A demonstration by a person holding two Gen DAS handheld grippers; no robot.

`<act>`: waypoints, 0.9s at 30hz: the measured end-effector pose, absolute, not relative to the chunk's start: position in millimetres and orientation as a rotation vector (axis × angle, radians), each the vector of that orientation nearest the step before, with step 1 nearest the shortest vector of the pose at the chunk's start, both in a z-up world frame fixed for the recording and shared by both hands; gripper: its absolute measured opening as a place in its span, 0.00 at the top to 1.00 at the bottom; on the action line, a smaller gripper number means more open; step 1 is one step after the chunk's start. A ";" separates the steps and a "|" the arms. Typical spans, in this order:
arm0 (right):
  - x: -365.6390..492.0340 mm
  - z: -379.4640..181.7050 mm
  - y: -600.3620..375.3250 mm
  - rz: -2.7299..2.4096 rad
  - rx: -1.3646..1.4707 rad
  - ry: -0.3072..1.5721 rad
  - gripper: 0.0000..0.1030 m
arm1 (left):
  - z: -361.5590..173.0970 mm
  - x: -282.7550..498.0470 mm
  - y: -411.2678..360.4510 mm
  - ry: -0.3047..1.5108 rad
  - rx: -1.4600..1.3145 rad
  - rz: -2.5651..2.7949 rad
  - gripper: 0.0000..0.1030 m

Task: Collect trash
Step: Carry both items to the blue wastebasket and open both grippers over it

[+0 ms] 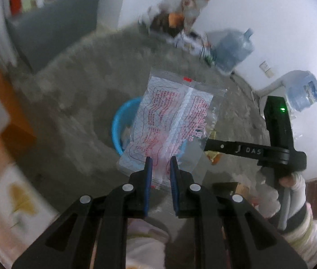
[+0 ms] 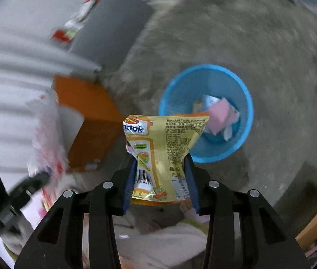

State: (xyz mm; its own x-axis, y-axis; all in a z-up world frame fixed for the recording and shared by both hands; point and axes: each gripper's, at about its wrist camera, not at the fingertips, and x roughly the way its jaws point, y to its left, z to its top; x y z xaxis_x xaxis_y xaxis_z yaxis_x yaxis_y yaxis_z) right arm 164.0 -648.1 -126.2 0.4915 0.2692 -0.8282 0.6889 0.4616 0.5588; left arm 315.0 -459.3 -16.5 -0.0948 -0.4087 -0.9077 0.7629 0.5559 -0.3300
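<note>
My left gripper [image 1: 161, 160] is shut on a clear plastic wrapper with red print [image 1: 172, 121], which hangs over the blue bin [image 1: 119, 125] on the concrete floor. My right gripper [image 2: 161, 160] is shut on a yellow snack packet [image 2: 165, 152], squeezed between the blue pads. The blue bin [image 2: 205, 85] lies just beyond and to the right of the packet, with pink and white paper scraps [image 2: 220, 114] inside. The right gripper's black body [image 1: 277, 148], with a hand on its handle, shows at the right of the left wrist view. The left gripper shows blurred at the lower left of the right wrist view.
An orange box [image 2: 89, 121] stands on the floor left of the bin. Large water bottles [image 1: 234, 49] and a heap of clutter [image 1: 176, 29] lie along the white wall. A grey cabinet [image 1: 53, 29] stands at the far left.
</note>
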 end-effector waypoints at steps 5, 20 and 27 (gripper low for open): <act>162.1 -181.2 -682.0 -0.392 1.303 1.012 0.58 | -86.2 330.3 -503.9 1.481 0.322 -0.960 0.85; 175.0 -253.7 -704.8 -0.505 1.448 0.952 0.27 | -160.0 346.0 -536.3 1.553 0.265 -0.936 0.63; 177.4 -243.3 -707.9 -0.524 1.383 0.934 0.21 | -139.1 348.9 -520.5 1.521 0.225 -0.945 0.62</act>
